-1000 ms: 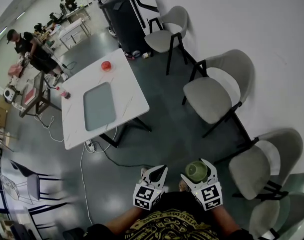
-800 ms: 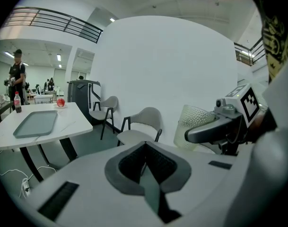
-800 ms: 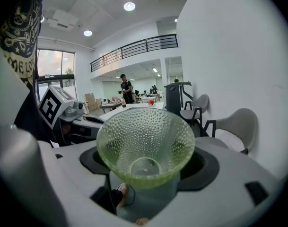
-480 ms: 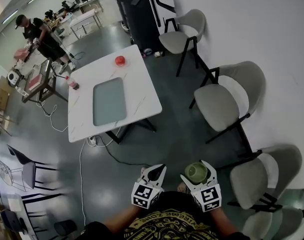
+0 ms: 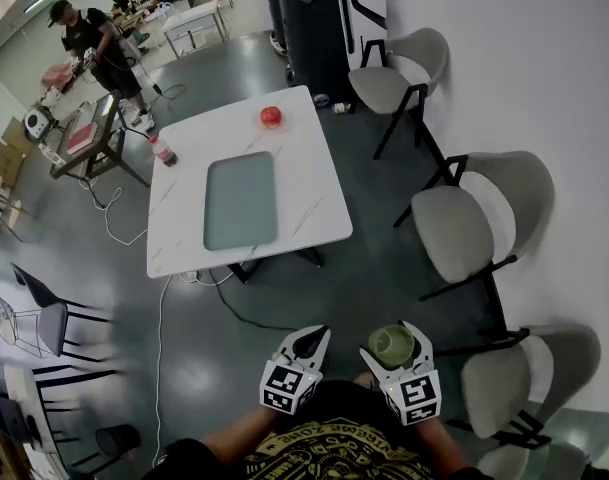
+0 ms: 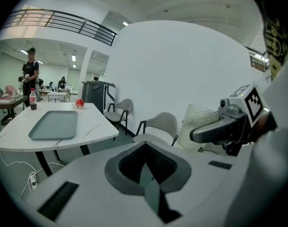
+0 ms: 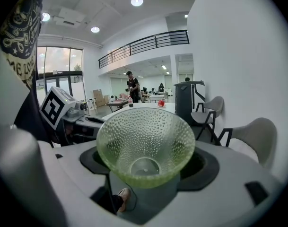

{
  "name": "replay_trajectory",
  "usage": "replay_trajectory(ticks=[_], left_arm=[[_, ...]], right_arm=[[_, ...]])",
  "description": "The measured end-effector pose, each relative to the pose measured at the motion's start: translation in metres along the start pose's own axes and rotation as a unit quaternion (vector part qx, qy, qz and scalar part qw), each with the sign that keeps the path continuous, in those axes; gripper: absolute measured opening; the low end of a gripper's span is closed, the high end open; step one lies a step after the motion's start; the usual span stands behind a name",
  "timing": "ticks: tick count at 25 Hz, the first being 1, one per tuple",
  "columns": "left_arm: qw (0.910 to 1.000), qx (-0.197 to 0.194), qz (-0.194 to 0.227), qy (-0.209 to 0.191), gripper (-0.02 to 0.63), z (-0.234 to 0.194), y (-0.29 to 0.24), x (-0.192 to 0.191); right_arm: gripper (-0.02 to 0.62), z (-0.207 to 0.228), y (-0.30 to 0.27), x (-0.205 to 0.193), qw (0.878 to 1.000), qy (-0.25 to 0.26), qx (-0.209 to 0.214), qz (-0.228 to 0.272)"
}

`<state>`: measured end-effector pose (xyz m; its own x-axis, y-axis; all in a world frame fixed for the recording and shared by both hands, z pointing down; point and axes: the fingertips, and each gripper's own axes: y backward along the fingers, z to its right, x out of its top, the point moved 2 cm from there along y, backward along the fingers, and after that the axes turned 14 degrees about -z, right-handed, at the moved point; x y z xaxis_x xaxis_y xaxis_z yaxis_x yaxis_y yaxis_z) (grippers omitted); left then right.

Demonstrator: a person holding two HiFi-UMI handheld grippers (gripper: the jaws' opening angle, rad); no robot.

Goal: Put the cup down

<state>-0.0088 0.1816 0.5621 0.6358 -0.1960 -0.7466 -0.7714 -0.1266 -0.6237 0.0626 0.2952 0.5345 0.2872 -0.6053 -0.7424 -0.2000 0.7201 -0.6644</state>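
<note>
Green cup (image 7: 144,145) upright, empty, clamped between right gripper (image 5: 395,340) jaws, which stand part open around its base. Cup well apart from table (image 5: 319,193). Tray (image 5: 242,200) on table bare. Left gripper (image 6: 146,167) jaws pressed together, holding nothing.

From the cup (image 5: 391,343), open floor (image 5: 384,288) runs to the table (image 5: 309,183) at 11 o'clock. A tray (image 5: 241,200), bottle (image 5: 163,152) and red fruit (image 5: 272,117) take up its middle, left and far edges. Chairs (image 5: 464,223) block 1 to 3 o'clock.
</note>
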Motion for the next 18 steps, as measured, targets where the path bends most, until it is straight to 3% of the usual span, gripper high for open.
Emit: replay_trajectory(ticks=[18], left_arm=[[0.9994,-0.011,0.026,0.017,0.008,-0.093,0.02,0.03]], right_arm=[[0.387,-0.041,-0.065,0.073,1.0,0.024,-0.005,-0.011]])
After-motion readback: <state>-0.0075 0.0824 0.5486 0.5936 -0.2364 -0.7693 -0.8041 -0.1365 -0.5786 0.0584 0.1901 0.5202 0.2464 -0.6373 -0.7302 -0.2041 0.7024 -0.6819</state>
